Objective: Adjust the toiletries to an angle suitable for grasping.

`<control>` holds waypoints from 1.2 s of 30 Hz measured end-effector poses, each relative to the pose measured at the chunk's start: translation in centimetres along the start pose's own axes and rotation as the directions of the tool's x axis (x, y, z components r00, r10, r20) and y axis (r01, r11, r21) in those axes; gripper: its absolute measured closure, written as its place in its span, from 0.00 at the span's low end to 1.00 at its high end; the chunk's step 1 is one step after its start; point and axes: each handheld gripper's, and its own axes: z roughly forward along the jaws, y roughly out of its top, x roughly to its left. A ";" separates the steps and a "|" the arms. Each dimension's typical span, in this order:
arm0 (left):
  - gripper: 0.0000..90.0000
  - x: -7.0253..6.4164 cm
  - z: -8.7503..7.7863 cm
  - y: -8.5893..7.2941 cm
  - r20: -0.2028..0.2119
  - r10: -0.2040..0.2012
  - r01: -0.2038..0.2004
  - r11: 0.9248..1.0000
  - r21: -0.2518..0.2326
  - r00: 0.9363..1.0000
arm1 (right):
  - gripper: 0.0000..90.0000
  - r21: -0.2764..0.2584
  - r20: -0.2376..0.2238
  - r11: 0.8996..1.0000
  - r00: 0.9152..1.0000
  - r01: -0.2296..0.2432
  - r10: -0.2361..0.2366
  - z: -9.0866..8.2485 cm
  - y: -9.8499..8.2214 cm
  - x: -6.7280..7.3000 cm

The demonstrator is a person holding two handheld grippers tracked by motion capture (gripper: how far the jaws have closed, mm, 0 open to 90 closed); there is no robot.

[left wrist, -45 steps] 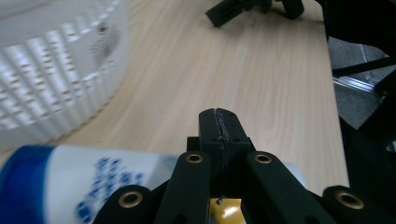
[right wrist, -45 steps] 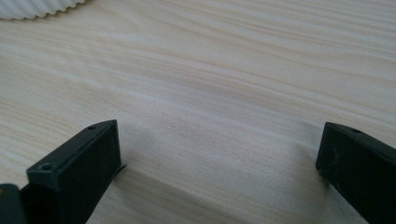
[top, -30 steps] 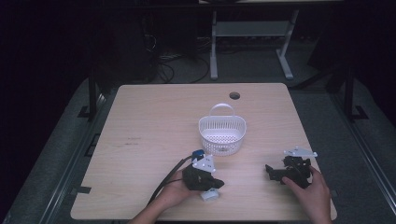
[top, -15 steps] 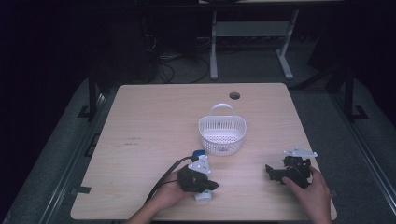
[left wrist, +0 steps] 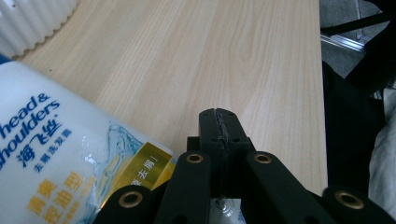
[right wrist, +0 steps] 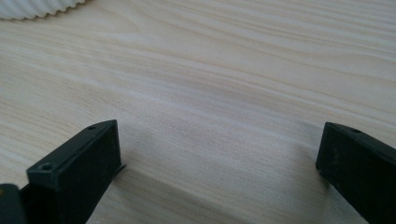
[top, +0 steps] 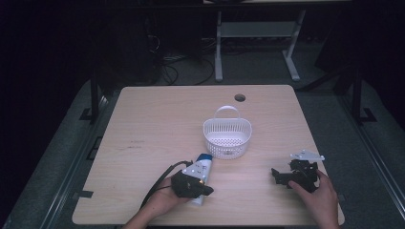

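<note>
While nobody's spelled out a job here, the high view sets it up pretty plainly: a white shampoo bottle lies flat on the wooden table, long axis running from the near edge up toward a white plastic basket, blue cap end nearest the basket. The left gripper sits right over the bottle's near end, so that hand is way closer than the right gripper, which rests well apart at the table's right side. Around the table it's just a dark room, cables and a grey desk frame behind. Left gripper view: jaws pressed together on nothing, bottle just beside them on their left, label up. Right gripper view: jaws spread wide over bare wood, basket rim at top left.
</note>
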 end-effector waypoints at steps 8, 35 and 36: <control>1.00 0.1 -0.9 -0.8 -0.015 -0.011 0.011 1.000 0.010 1.000 | 0.00 0.000 0.000 1.000 1.000 0.000 0.000 0.0 0.0 0.0; 1.00 1.7 -4.9 -3.4 -0.121 -0.067 0.072 0.997 0.040 0.990 | 0.00 0.000 0.000 1.000 1.000 0.000 0.000 0.0 0.0 0.0; 1.00 1.9 -5.1 -3.6 -0.125 -0.077 0.081 0.996 0.029 0.989 | 0.00 0.000 0.000 1.000 1.000 0.000 0.000 0.0 0.0 0.0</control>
